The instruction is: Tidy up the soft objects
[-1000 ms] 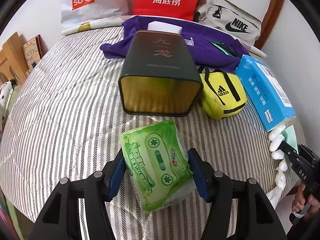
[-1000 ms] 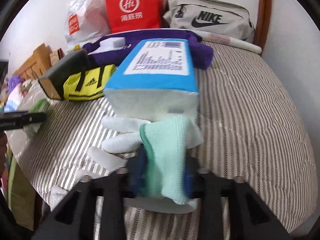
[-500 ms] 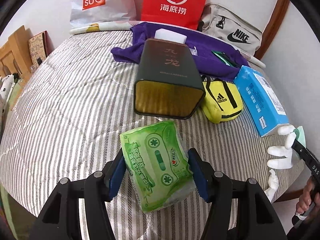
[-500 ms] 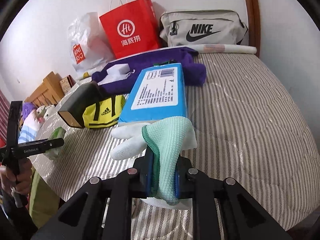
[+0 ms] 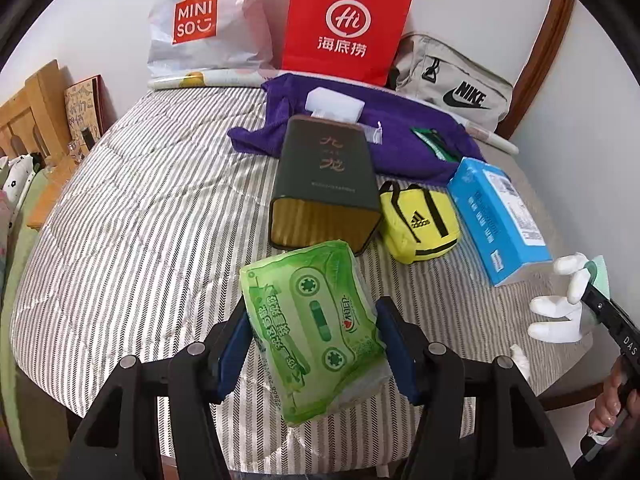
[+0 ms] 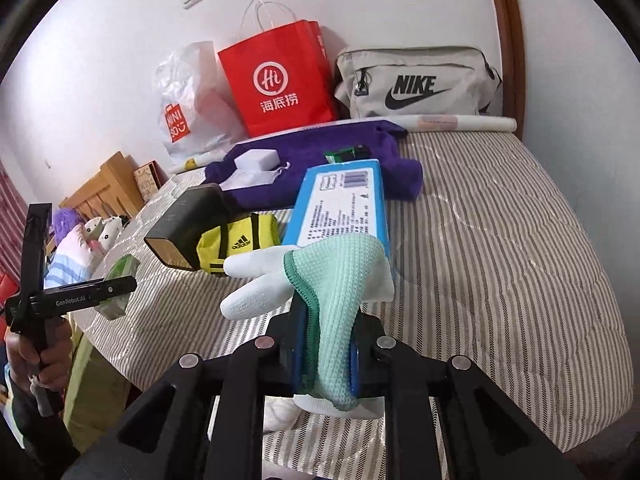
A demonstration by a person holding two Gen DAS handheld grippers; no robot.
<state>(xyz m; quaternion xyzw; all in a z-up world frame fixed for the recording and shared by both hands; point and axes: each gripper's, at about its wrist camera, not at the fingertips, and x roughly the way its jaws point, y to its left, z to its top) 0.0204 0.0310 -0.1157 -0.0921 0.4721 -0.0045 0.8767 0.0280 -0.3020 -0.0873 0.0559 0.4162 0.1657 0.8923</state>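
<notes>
On the striped bed [image 5: 132, 240], held clear above the quilt: one green tissue pack [image 5: 316, 328], clamped about half-wide between the blue pads of the left hand-held gripper [image 5: 316, 344], tilted, its far end overlapping the mouth of the tin in the left wrist view.

Right hand-held gripper [image 6: 326, 352]: jaws just been closing, now nearly together, pinching a mint-green cloth [image 6: 340, 292] together with a white glove [image 6: 256, 280]; glove fingers splay out to the left, cloth drapes over the pads. Both lifted off the bed.

Lying on the quilt, near to far:
- dark green tin [image 5: 324, 184], on its side, open gold mouth toward the foot of the bed;
- yellow Adidas pouch [image 5: 420, 220], touching the tin's right side;
- blue tissue box [image 5: 496, 216], just beside the pouch;
- purple towel [image 5: 400, 140] behind these, a white block [image 5: 334, 104] resting on it.

Against the wall: white Miniso bag [image 5: 200, 28], red paper bag [image 5: 344, 28], grey Nike bag [image 5: 452, 80].
</notes>
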